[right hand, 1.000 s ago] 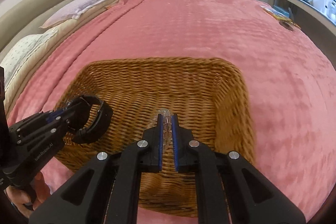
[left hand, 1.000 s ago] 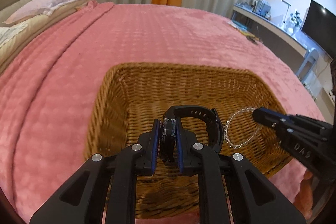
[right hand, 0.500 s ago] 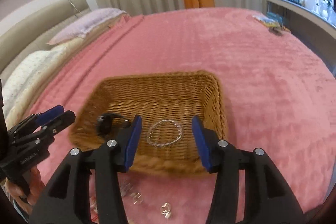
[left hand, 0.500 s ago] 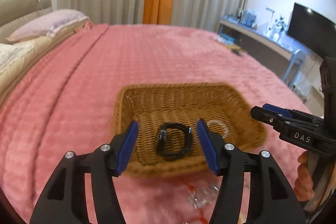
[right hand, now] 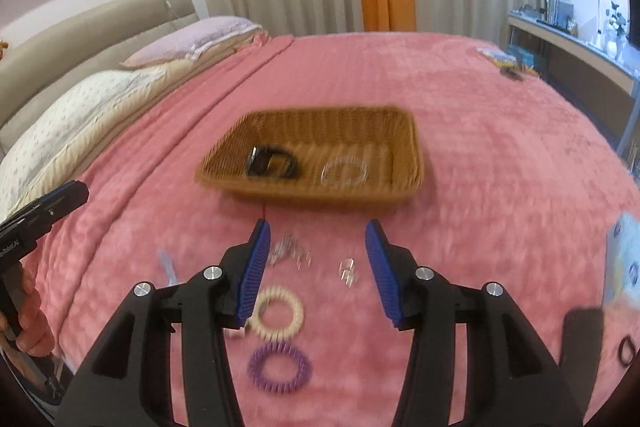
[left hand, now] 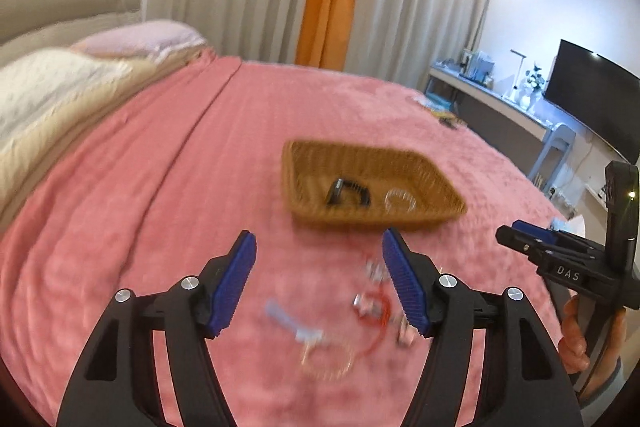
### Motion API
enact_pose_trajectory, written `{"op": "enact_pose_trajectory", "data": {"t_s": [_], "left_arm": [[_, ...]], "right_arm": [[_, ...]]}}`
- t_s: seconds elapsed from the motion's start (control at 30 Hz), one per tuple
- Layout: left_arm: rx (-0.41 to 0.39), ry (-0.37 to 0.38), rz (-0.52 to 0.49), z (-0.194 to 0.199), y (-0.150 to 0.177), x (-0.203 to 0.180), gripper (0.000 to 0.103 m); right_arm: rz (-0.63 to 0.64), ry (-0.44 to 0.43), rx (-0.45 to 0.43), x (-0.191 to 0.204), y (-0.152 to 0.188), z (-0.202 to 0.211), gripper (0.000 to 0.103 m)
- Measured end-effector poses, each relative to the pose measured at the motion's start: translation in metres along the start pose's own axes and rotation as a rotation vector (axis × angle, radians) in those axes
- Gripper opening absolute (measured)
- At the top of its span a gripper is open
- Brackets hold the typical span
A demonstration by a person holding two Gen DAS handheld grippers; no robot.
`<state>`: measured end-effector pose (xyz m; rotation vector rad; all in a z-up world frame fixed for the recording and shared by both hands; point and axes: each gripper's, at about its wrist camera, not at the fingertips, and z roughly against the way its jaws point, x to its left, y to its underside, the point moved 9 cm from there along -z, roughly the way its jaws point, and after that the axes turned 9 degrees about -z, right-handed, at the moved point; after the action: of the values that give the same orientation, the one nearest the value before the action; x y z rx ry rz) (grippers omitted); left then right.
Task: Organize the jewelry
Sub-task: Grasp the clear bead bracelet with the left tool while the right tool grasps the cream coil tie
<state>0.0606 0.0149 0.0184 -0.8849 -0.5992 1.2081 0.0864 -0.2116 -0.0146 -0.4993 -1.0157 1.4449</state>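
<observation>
A wicker basket (left hand: 372, 223) (right hand: 320, 201) sits on the pink bedspread. A black watch (left hand: 348, 193) (right hand: 272, 167) and a clear bead bracelet (left hand: 400, 201) (right hand: 344, 171) lie in it. My left gripper (left hand: 318, 233) hovers short of the basket, its jaws opening and nothing between them. My right gripper (right hand: 317, 223) is open and empty too. Loose pieces lie on the bed below them: a cream spiral ring (right hand: 276, 313), a purple spiral ring (right hand: 279, 363), clear clips (right hand: 290, 251), a red cord (left hand: 376, 315) and a thin gold hoop (left hand: 326, 359).
Pillows (right hand: 80, 107) line the left side of the bed. A desk with a TV (left hand: 592, 103) stands off the right edge. A blue card (right hand: 624, 259), a dark flat object (right hand: 582, 339) and a black hair tie (right hand: 628, 347) lie at the near right.
Both grippers let go over the basket, the left dropping the watch and the right the clear bracelet. Both then drew back from the basket, bringing the loose pieces on the bed into view.
</observation>
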Motion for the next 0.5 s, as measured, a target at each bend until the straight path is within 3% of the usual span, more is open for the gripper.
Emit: {"op": "enact_pose_trajectory", "data": {"t_s": [0.27,0.5], "left_arm": [[0.136,0.015,0.063,-0.027,0.073,0.016,0.064],[0.17,0.024,0.036,-0.049,0.094,0.01,0.064]], "right_arm": [[0.003,-0.001,0.115,0.003,0.057,-0.043,0.046],[0.012,0.028,0.114,-0.001,0.074,-0.067,0.046]]}}
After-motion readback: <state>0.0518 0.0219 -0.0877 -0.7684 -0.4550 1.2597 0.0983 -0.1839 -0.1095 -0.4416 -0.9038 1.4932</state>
